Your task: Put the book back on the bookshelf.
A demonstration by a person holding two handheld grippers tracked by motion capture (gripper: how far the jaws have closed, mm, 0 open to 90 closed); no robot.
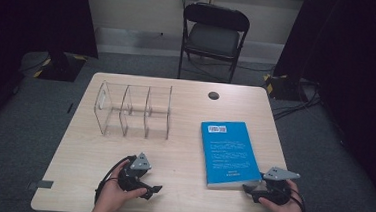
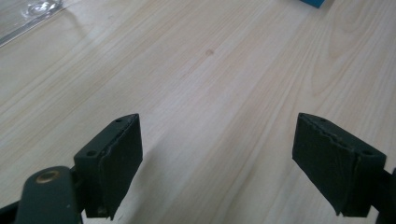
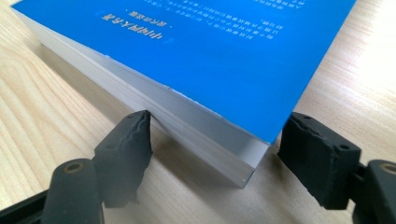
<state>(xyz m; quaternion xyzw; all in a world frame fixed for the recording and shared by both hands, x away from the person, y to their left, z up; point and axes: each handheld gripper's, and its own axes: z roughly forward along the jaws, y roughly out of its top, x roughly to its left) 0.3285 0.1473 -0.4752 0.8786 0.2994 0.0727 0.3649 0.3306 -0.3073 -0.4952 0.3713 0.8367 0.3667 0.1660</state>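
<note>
A blue book point(image 1: 228, 151) lies flat on the right half of the light wooden table point(image 1: 177, 155), back cover up. My right gripper point(image 1: 251, 189) sits at the book's near right corner. In the right gripper view that corner of the book point(image 3: 210, 46) pokes between the jaws of the right gripper point(image 3: 217, 140). One pad point(image 3: 135, 140) touches the page edge and the other stands just beside the cover's corner, with no squeeze visible. My left gripper point(image 1: 152, 190) hovers low over bare wood near the front edge, left of the book. Nothing lies between the wide-apart jaws of the left gripper point(image 2: 217, 158).
A clear acrylic rack point(image 1: 133, 111) with three upright slots stands at the table's back left; its edge shows as the rack point(image 2: 28, 14) in the left gripper view. A dark round cable hole point(image 1: 213, 95) is at the back. A black folding chair point(image 1: 213, 35) stands beyond the table.
</note>
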